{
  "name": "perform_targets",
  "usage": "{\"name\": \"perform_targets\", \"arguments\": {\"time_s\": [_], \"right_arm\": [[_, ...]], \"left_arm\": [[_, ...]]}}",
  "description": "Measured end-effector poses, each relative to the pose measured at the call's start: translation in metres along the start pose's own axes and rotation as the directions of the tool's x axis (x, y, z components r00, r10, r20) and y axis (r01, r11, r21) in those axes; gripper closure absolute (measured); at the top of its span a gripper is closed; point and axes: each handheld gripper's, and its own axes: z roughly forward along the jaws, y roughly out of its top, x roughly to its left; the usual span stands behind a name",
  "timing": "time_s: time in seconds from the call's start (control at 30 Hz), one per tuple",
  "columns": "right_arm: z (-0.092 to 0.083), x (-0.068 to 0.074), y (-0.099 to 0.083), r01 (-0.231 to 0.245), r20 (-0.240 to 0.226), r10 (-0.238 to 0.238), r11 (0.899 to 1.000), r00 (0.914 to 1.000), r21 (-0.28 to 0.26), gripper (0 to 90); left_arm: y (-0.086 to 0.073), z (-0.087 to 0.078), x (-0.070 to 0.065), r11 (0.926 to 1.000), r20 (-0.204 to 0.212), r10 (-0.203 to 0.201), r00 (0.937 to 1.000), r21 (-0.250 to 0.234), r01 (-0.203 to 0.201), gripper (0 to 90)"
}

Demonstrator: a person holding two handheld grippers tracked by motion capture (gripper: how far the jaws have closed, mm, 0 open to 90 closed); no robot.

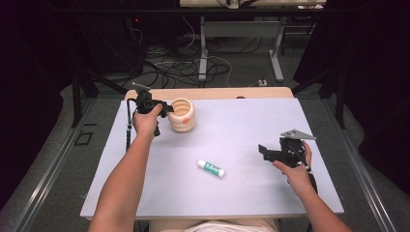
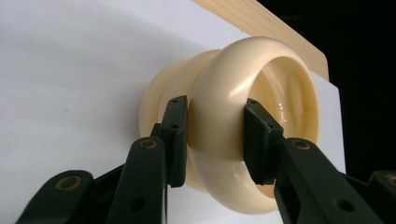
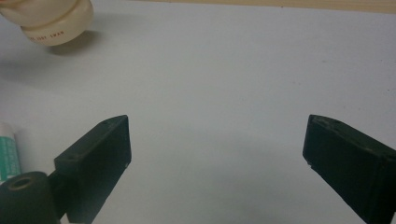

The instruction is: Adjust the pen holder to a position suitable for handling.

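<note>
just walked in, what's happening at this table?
A person works at a white table with a two-jaw gripper in each hand. The left gripper is clamped on the rim of a cream ribbed cup, one jaw inside and one outside, near the table's far left. In the right gripper view the cup looks tilted, its base off the surface. The right gripper sits open and holds nothing, low over the table at the right. A glue stick lies untouched in the middle.

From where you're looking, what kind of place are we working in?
Probably a lab or recording workspace: a white work board on a table, loose cables across the floor behind, and a bare desk frame beyond.
</note>
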Motion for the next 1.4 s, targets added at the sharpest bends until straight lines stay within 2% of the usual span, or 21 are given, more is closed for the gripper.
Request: {"name": "perform_targets", "arguments": {"time_s": [0.13, 0.2, 0.33, 0.53, 0.77, 0.83, 0.87, 0.9, 0.93, 1.17, 1.27, 1.37, 1.4], "right_arm": [[0.000, 0.000, 0.000, 0.000, -0.003, 0.000, 1.000, 1.0000, 0.001, 7.2], [0.000, 0.000, 0.000, 0.000, -0.002, 0.000, 1.000, 1.0000, 0.002, 7.2], [0.000, 0.000, 0.000, 0.001, -0.003, -0.001, 1.000, 1.0000, 0.001, 7.3], [0.000, 0.001, 0.000, 0.000, -0.006, 0.000, 1.000, 1.0000, 0.002, 7.3], [0.001, 0.001, 0.000, -0.002, -0.006, 0.002, 1.000, 1.0000, 0.000, 7.2], [0.000, 0.001, 0.000, -0.002, -0.006, 0.002, 1.000, 1.0000, 0.004, 7.3], [0.000, 0.001, 0.000, 0.002, -0.005, -0.002, 1.000, 1.0000, 0.001, 7.2], [0.000, 0.001, 0.000, -0.001, -0.006, 0.001, 1.000, 1.0000, 0.000, 7.2], [0.000, 0.001, 0.000, 0.000, -0.008, 0.000, 1.000, 1.0000, 0.000, 7.3], [0.000, 0.001, 0.000, 0.001, -0.011, -0.001, 1.000, 0.9999, 0.003, 7.2], [0.000, 0.001, 0.000, 0.000, -0.010, 0.000, 1.000, 0.9999, 0.005, 7.3], [0.000, 0.001, 0.000, 0.000, -0.009, 0.000, 1.000, 1.0000, 0.004, 7.3], [0.000, 0.001, 0.000, 0.000, -0.009, 0.001, 1.000, 1.0000, 0.004, 7.3]], "left_arm": [[-0.005, 0.001, -0.009, 0.9996, 0.032, 0.017, 0.9993, 0.022, -0.018, 65.3], [-0.008, 0.002, -0.014, 0.9986, 0.034, 0.041, 0.9985, 0.032, -0.043, 65.3], [-0.013, 0.003, -0.021, 0.9971, 0.039, 0.059, 0.9975, 0.046, -0.061, 65.3], [-0.020, 0.005, -0.030, 0.9898, 0.044, 0.111, 0.9929, 0.085, -0.114, 65.3], [-0.030, 0.008, -0.042, 0.9822, 0.059, 0.138, 0.9887, 0.120, -0.144, 65.3], [-0.034, 0.010, -0.046, 0.9812, 0.065, 0.130, 0.9894, 0.135, -0.138, 65.3], [-0.035, 0.011, -0.047, 0.9784, 0.067, 0.145, 0.9871, 0.138, -0.154, 65.3], [-0.038, 0.012, -0.050, 0.9790, 0.070, 0.136, 0.9882, 0.144, -0.145, 65.3], [-0.039, 0.013, -0.051, 0.9757, 0.075, 0.148, 0.9861, 0.152, -0.158, 65.3], [-0.050, 0.020, -0.058, 0.9642, 0.088, 0.170, 0.9816, 0.191, -0.184, 65.3], [-0.054, 0.022, -0.059, 0.9565, 0.094, 0.186, 0.9781, 0.210, -0.202, 65.3], [-0.058, 0.023, -0.061, 0.9532, 0.093, 0.188, 0.9778, 0.223, -0.204, 65.3], [-0.059, 0.024, -0.061, 0.9493, 0.094, 0.195, 0.9762, 0.232, -0.212, 65.3]]}}
